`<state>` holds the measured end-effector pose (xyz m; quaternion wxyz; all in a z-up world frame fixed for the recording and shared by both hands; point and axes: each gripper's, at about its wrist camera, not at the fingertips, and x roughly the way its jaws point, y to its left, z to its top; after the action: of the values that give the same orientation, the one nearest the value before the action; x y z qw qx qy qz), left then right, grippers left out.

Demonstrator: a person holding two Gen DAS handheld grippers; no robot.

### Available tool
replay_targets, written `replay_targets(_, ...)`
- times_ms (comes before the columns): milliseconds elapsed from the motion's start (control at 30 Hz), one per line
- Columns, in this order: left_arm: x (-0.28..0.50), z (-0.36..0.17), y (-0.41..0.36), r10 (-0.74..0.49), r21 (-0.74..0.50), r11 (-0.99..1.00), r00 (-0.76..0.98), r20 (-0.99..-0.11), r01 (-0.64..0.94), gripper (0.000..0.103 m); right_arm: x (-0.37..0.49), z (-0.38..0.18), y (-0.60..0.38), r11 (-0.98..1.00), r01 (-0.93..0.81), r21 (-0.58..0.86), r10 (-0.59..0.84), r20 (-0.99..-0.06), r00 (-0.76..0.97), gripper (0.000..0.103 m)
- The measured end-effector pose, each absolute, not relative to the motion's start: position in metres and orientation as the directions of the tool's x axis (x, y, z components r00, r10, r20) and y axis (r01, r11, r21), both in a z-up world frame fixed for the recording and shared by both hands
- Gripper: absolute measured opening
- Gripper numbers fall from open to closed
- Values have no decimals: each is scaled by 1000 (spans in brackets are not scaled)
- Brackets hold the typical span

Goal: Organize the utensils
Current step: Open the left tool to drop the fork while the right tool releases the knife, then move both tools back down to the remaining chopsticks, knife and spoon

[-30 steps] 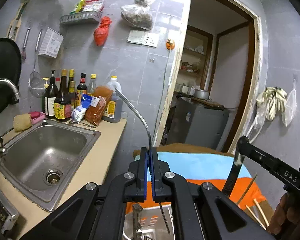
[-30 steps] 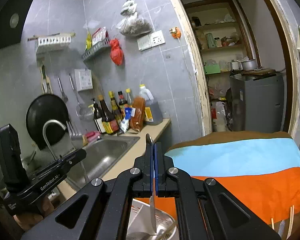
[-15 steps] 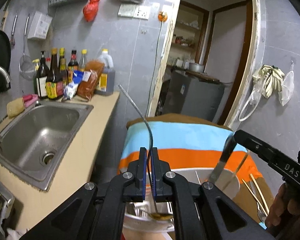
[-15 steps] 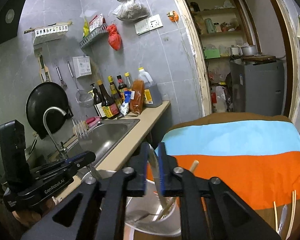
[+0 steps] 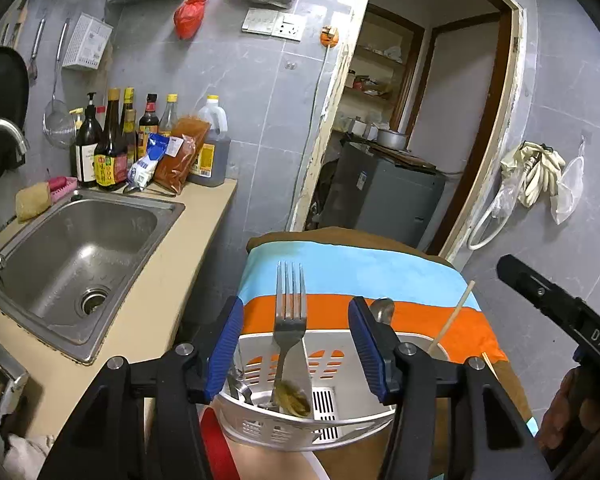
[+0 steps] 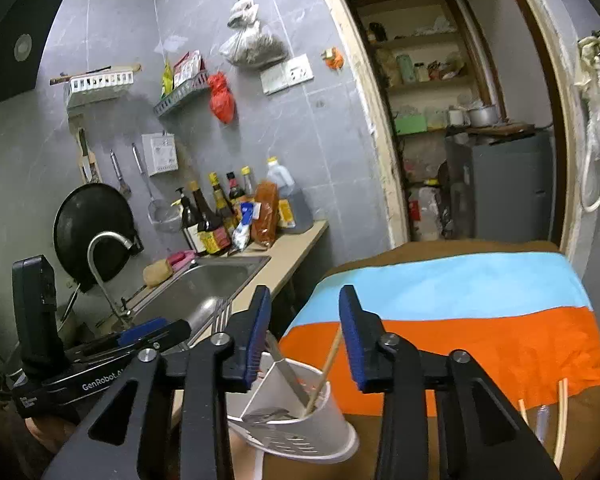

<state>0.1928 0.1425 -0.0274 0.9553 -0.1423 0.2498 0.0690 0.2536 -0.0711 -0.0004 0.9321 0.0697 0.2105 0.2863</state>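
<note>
Both jaws newly apart — fork [image 5: 289, 320] upright in caddy [image 5: 340, 420], sink [image 5: 80, 248] alongside

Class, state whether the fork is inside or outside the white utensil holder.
Inside: the fork stands tines up in the white utensil holder, free between the left gripper's open jaws.

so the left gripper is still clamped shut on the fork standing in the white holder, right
Not quite: in the left wrist view the left gripper has just opened. The fork stands free between its blue pads, in the white holder.
</note>
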Motion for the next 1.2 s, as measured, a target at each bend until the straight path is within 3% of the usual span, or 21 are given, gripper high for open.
replay_targets(133, 186, -13, 136, 73, -238, 950, 887, -456, -201, 76, 244, 11, -86, 854, -473, 218, 520, -319, 792, 53)
replay_targets(467, 173, 25, 95, 125, -132, 975, 933, -338, -178, 102, 223, 39, -140, 926, -349, 141, 374, -236, 897, 98)
replay_targets(767, 173, 43, 48, 124, -71, 986, 949, -290, -151, 102, 207, 59, -192, 965, -247, 83, 260, -220, 940, 102)
replay_targets(1200, 187, 36, -25, 58, -70, 994, 952, -299, -82, 102, 203, 56, -273, 989, -138, 60, 149, -260, 954, 102)
